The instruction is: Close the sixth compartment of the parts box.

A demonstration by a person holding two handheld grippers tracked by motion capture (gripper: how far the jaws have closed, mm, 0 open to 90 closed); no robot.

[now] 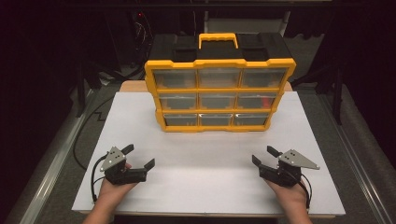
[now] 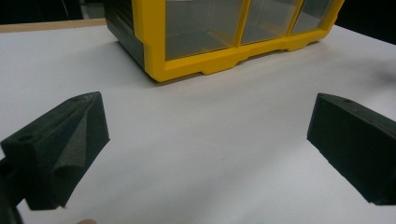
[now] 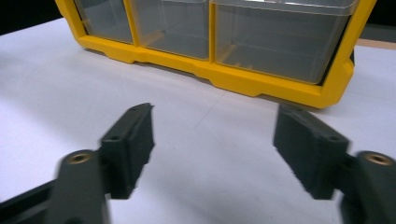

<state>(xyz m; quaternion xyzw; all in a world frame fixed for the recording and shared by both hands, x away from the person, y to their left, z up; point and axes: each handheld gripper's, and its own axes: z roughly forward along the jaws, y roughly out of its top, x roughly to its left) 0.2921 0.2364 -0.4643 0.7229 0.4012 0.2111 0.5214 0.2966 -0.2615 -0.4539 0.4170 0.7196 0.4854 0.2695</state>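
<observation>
Yellow drawer organizer (image 1: pixel 219 93) stands upright at the far middle of the white tabletop (image 1: pixel 210 163), clear drawer fronts facing the person, so every drawer can be reached from the front without turning the case. Black top with yellow carry handle (image 1: pixel 218 39) points up and sits clear of the work side. Three rows of three clear drawers; something reddish in the middle-row right drawer (image 1: pixel 258 100), too small to tell what.

Left hand-held gripper (image 1: pixel 137 157) rests low at near left of the tabletop, jaws spread wide, nothing between them; in the left gripper view the bare white surface shows between its pads (image 2: pixel 60 149) and the organizer's lower corner (image 2: pixel 154 60) lies ahead, well apart. Right hand-held gripper (image 1: pixel 264 156) sits at near right, mirror pose, jaws apart and holding nothing; the right gripper view shows white tabletop between its jaws and the bottom row of drawers (image 3: pixel 280 42) beyond.

Both aim toward the case, likely a ready pose: one on each side, open, so either can go for a drawer while the other steadies the frame. Nothing touches the organizer yet
</observation>
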